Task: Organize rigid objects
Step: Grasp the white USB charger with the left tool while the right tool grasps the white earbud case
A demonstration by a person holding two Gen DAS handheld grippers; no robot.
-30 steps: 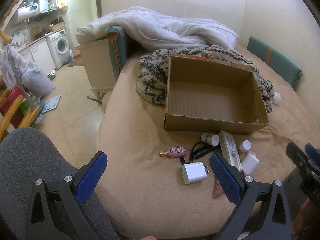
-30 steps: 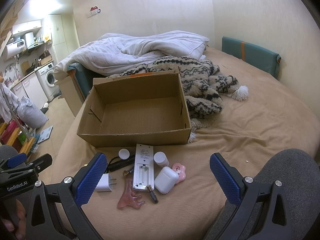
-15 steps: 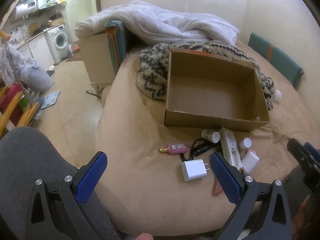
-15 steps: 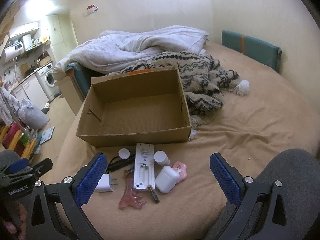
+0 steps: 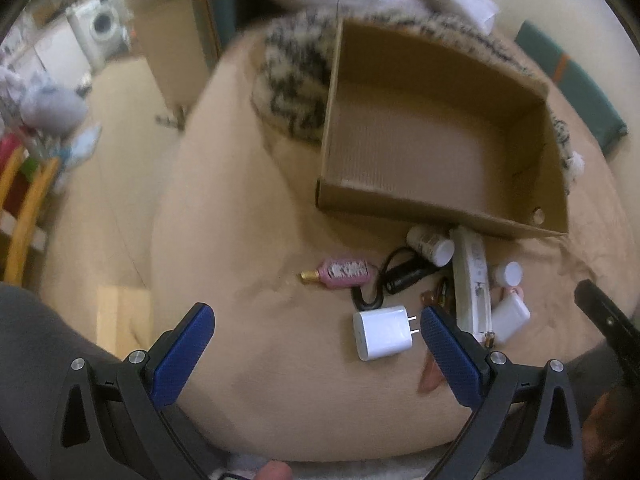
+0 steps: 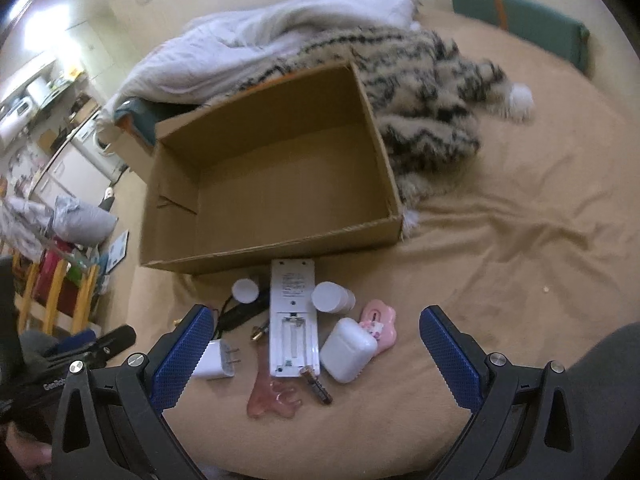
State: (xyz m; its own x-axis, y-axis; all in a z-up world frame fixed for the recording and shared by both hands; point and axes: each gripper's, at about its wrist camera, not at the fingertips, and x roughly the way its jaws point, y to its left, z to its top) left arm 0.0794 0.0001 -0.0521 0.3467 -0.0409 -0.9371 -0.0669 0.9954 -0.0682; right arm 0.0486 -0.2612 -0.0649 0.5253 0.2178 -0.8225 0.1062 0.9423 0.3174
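My fingers on both grippers are spread wide, holding nothing, above the tan bed; the white wall charger lies near the empty brown cardboard box.

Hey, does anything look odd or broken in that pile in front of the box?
Yes. The white remote lies face down with its battery cover off and the compartment empty; a loose battery lies at its near end. The cardboard box holds nothing yet.

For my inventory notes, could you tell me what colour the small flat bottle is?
Pink with a gold cap; the bottle shows best in the left wrist view.
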